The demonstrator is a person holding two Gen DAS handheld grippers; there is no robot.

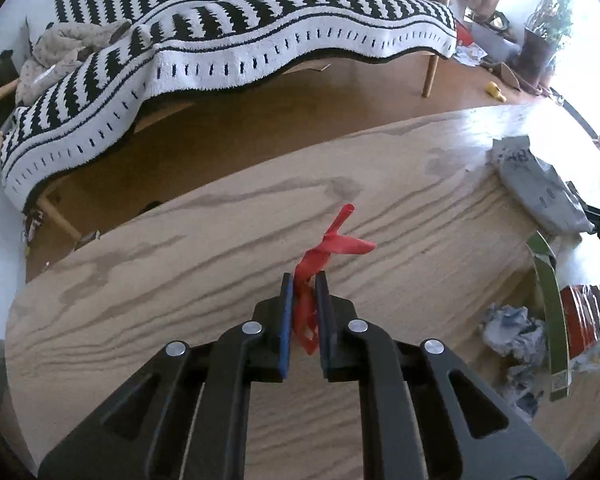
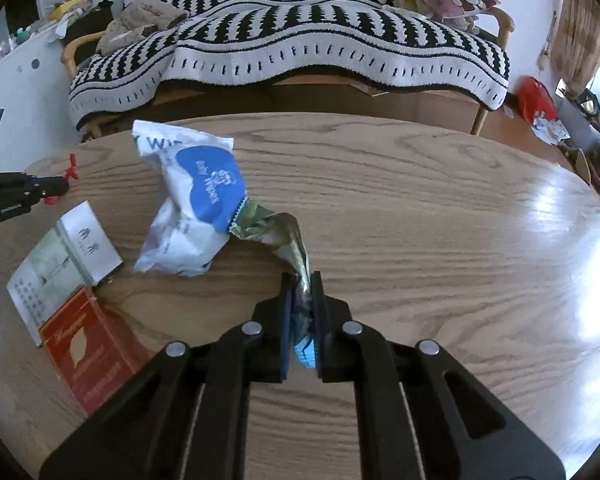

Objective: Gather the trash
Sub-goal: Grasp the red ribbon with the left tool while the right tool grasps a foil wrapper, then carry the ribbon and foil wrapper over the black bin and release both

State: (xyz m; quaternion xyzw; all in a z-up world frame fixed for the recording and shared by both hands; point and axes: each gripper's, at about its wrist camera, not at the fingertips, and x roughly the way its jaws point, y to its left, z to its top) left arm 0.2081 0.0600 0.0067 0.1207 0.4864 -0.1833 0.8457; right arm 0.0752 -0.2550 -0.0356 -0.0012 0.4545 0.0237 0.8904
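Observation:
My left gripper (image 1: 304, 280) is shut on a twisted red plastic scrap (image 1: 332, 246) just above the wooden table (image 1: 180, 280); its loose end sticks up beyond the pads. In the right wrist view that same red scrap (image 2: 71, 168) shows at far left in the left gripper (image 2: 58, 186). My right gripper (image 2: 301, 278) is shut on a crumpled green and silver foil wrapper (image 2: 280, 232), whose far end rests against a white and blue wet-wipes pack (image 2: 192, 204) lying on the table (image 2: 420, 220).
A white carton (image 2: 64, 264) and a red box (image 2: 88, 352) lie left of the wipes pack. Crumpled blue-white paper (image 1: 508, 328), a green card strip (image 1: 552, 300) and a grey bag (image 1: 540, 184) sit at the table's right. A striped-blanket sofa (image 1: 260, 32) stands behind.

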